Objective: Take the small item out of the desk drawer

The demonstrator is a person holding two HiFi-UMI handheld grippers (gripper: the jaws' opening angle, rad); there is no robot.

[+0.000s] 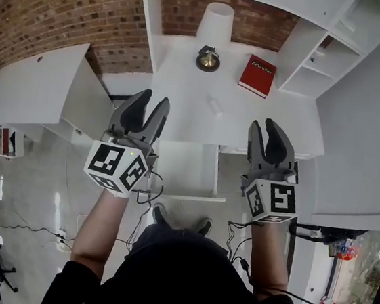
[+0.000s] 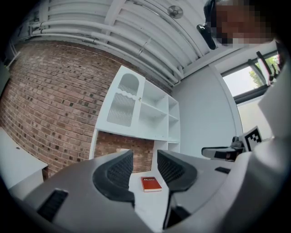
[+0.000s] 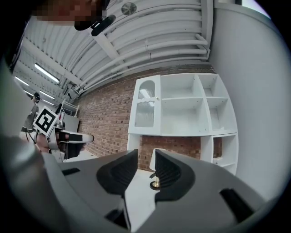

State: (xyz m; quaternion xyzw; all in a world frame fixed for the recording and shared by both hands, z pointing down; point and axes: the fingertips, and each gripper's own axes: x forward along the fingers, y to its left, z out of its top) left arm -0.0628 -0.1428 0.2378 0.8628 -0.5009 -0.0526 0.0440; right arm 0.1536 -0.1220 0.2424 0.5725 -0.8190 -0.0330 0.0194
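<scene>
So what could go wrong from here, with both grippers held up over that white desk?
The drawer seems to stand pulled out between the two open, empty hand-held grippers, left and right. The cables hanging by its front could snag on it. The small pale item on the desk hardly stands out against the white, so a grab might miss it or push it away.

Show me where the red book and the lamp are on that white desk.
red book (image 1: 257, 75), head view, middle of its cover.
lamp (image 1: 208, 62), head view, its round base.
</scene>
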